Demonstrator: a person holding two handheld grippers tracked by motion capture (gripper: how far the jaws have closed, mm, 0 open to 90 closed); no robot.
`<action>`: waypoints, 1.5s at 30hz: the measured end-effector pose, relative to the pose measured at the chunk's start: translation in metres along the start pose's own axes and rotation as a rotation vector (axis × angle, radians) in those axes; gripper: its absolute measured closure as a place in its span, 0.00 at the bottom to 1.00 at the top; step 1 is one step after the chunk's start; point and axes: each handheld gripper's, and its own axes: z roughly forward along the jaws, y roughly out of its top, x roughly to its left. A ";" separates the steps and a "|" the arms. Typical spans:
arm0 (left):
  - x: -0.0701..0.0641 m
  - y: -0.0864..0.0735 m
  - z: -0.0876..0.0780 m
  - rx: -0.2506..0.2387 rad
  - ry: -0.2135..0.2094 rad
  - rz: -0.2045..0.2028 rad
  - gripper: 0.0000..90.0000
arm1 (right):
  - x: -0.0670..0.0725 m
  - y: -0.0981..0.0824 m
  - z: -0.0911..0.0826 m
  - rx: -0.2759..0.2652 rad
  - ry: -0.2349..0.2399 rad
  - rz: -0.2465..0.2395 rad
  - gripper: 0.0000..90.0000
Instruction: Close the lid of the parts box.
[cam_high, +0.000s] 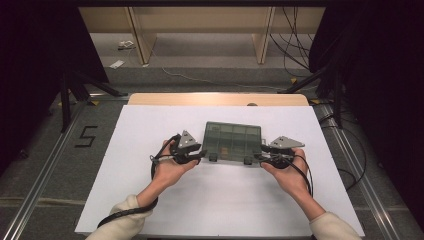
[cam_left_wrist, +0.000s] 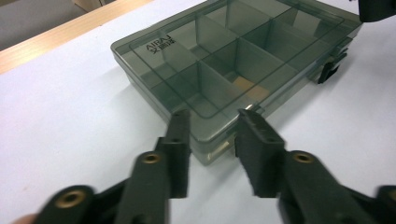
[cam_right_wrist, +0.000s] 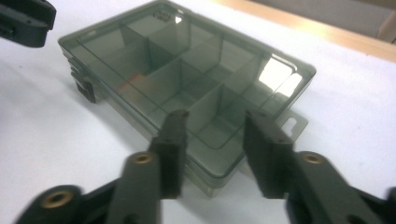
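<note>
1. Smoky grey, translucent, rectangular plastic compartment box: flat on the white table surface, lid closed, near the centre of the high view.
2. Interior dividers visible through the lid; small tan item inside one compartment near the front wall.
3. Two dark latches on the front edge, facing 6 o'clock in the high view.
4. Left gripper: at 9 o'clock of the box, aimed at its front-left corner. Jaws parted to a moderate gap, tips level with the box corner, the corner between them; pads not pressing on it as far as the left gripper view shows.
5. Right gripper: at 3 o'clock of the box, aimed at its front-right corner. Jaws parted to a moderate gap, box corner between the tips, no clamp visible.
6. Small hang tab on the box edge, just beside the right-hand jaw in the right gripper view.
7. Light wooden table edge: at 12 o'clock beyond the white surface.
8. Black cable: trailing from the left gripper toward 7 o'clock.
</note>
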 end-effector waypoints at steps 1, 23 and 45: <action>0.001 -0.002 -0.002 -0.001 0.006 -0.006 0.61 | -0.001 -0.001 -0.001 -0.011 0.005 -0.006 0.58; 0.023 -0.047 -0.064 -0.062 0.038 -0.104 0.01 | -0.004 -0.016 -0.021 -0.094 0.101 -0.026 0.26; 0.031 -0.067 -0.085 -0.072 0.069 -0.118 0.00 | -0.006 -0.026 -0.033 -0.091 0.104 -0.036 0.24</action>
